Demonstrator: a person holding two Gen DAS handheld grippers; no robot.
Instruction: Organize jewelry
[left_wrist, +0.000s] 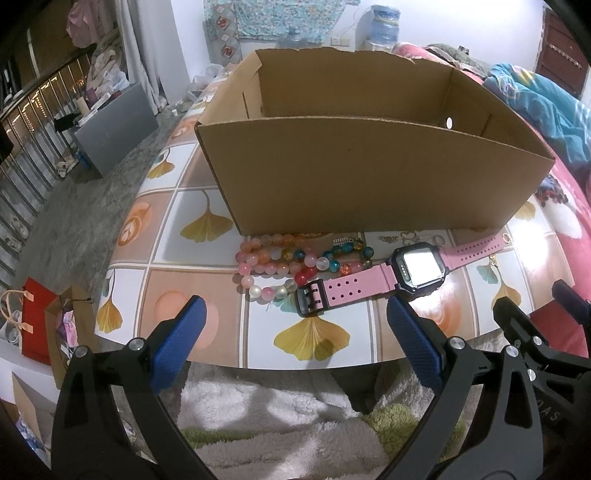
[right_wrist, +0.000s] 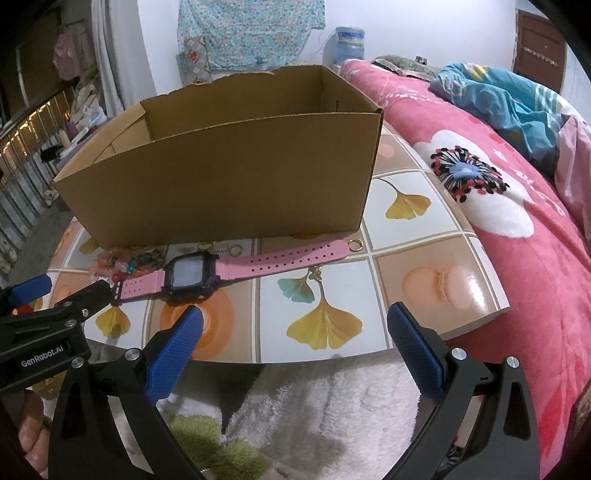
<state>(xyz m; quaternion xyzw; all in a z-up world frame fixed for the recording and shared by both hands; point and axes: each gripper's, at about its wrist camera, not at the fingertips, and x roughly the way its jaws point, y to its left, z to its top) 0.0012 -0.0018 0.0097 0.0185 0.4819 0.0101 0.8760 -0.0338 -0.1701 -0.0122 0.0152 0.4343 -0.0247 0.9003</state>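
Jewelry lies in a row on the tabletop (left_wrist: 207, 280), just in front of the open cardboard box (left_wrist: 354, 173): beaded bracelets (left_wrist: 288, 262) heaped at the left, a pink-strapped watch (left_wrist: 413, 267) touching them, small gold rings (right_wrist: 356, 244) near the strap's far end. My left tongs (left_wrist: 295, 332) and right tongs (right_wrist: 295, 336) both hang spread apart and empty over the near edge. I judge the watch light, its strap floppy and its face prone to scratching, so I'd pinch the stiff case by its sides. The beads look smooth, likely slippery, and may trail; I'd nip across a strand.
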